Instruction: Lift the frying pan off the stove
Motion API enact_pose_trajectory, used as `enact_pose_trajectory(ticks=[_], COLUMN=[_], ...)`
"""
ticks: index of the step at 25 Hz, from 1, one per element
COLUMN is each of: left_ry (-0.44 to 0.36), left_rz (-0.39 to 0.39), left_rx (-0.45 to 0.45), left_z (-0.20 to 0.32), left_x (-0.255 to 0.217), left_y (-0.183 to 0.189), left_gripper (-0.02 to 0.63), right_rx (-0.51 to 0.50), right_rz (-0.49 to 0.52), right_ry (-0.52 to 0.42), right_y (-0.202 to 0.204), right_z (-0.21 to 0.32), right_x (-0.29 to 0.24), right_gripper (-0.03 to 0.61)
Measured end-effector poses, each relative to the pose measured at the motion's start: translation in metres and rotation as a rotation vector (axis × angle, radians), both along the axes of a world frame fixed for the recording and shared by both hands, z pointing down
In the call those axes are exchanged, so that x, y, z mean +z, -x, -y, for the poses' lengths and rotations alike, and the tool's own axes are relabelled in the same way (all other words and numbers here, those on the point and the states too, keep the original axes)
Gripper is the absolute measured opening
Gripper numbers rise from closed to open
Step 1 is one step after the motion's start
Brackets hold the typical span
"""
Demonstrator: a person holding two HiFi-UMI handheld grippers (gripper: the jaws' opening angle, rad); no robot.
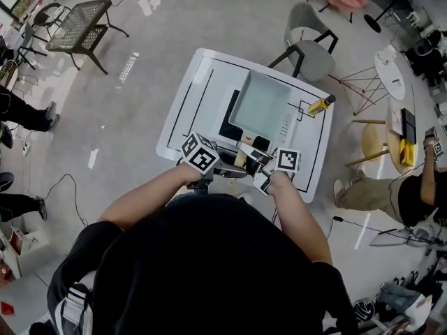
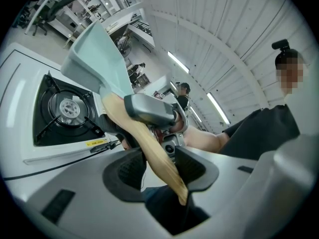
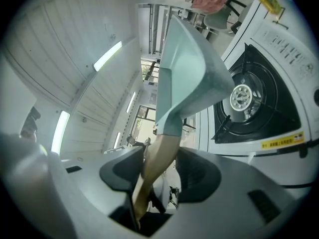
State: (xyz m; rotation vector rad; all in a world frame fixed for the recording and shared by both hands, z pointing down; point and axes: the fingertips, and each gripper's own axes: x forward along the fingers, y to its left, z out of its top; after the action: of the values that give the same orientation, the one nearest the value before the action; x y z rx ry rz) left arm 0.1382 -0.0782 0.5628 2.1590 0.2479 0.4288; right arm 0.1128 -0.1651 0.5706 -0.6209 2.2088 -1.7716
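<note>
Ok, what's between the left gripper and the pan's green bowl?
The wooden handle, with the right gripper clamped on it closer to the bowl; the left gripper view shows it.

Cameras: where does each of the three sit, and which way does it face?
Head view: on the person's head, facing steeply down at the table and stove; shows both forearms, left gripper, right gripper.
Left gripper view: on the left gripper, facing along its jaws, closed on the handle of the frying pan; shows the right gripper, a forearm, the torso.
Right gripper view: on the right gripper, along its jaws, closed on the same handle; no body clearly shows.
Shared: both gripper views show the frying pan above the burner.
</note>
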Motion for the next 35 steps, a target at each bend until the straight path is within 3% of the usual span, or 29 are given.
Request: enact_pose_trajectory(ticks=[35], left_ry=[-0.029], left_rz=[-0.030], left_rx=[0.031], left_z=[-0.015], left_x=[-0.022], left_y=[-0.001], left_gripper=[0.186], right_rx=[0.017], right_rz=[-0.030], right_ry=[-0.042], right_y=[-0.002], right_z=[-0.013], right_x=[-0.023], right_gripper=[0.209])
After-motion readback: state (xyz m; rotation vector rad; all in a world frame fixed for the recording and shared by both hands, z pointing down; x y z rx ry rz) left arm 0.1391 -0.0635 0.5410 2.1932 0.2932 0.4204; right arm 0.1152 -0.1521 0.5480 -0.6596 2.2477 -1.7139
